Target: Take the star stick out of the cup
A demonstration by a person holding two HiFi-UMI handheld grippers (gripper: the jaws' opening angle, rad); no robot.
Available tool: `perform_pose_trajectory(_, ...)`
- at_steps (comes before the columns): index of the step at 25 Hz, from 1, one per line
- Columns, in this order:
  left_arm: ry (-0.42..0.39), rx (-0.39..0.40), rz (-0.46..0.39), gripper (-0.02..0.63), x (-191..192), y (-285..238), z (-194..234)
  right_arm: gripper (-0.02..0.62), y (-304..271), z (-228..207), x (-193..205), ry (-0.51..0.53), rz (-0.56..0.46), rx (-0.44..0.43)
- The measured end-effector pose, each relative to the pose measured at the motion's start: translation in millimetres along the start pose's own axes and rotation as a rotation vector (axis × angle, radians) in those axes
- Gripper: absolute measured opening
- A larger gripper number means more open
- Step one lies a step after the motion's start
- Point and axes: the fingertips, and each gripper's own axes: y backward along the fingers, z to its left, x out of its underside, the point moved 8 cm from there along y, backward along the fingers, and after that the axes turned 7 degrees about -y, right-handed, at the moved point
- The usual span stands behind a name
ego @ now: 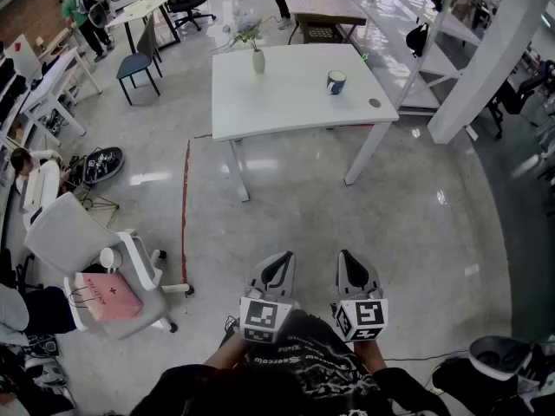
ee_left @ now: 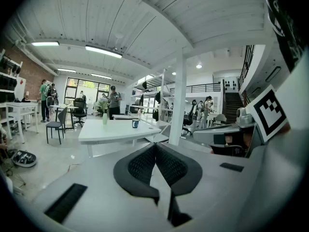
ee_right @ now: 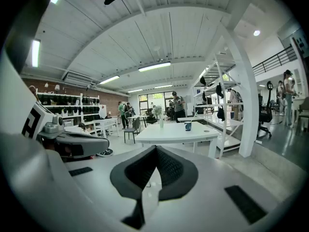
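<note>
Left gripper (ego: 279, 262) and right gripper (ego: 349, 260) are both pinched together, empty. The cup (ego: 336, 82) stands on the worktop (ego: 286, 111) far ahead of them. The star stick is too small to make out. Any grasp would need an approach.

Not much to read here. The pink bag (ego: 106, 295) on the office chair (ego: 61, 232) carries dark print, too small to make out. White lettering runs across the person's black shirt (ego: 299, 358), upside down and blurred, and no word comes clear. The cubes on the left gripper (ego: 279, 260) and right gripper (ego: 347, 258) show only black-and-white square markers, no letters.
</note>
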Motion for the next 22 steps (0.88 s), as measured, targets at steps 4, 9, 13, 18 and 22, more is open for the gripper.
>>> perform_pose_trajectory(4, -0.011, -0.006, -0.007, 0.018, -4.6, 2.6, 0.1, 0.008, 4.6, 4.1, -2.2, -0.004, 0.005, -0.005)
perform_pose_trajectory(9, -0.017, 0.000, -0.010, 0.018, -7.5, 4.7, 8.7, 0.008, 4.7, 12.9, -4.6, -0.011, -0.001, 0.003)
perform_pose_trajectory(13, -0.006, 0.016, -0.006, 0.019, -10.7, 3.8, 12.3, 0.009, 4.4, 9.7, -5.8, -0.091, -0.042, 0.017)
perform_pose_trajectory(18, -0.024, 0.030, -0.005, 0.019, 5.0, -0.9, 23.5, 0.011, -2.9, 9.6, 3.9, -0.101, -0.070, 0.038)
perform_pose_trajectory(22, 0.003, 0.030, 0.004, 0.019, 1.9, -0.3, 31.9, 0.011, -2.0, 17.3, 5.1, -0.104, -0.066, 0.044)
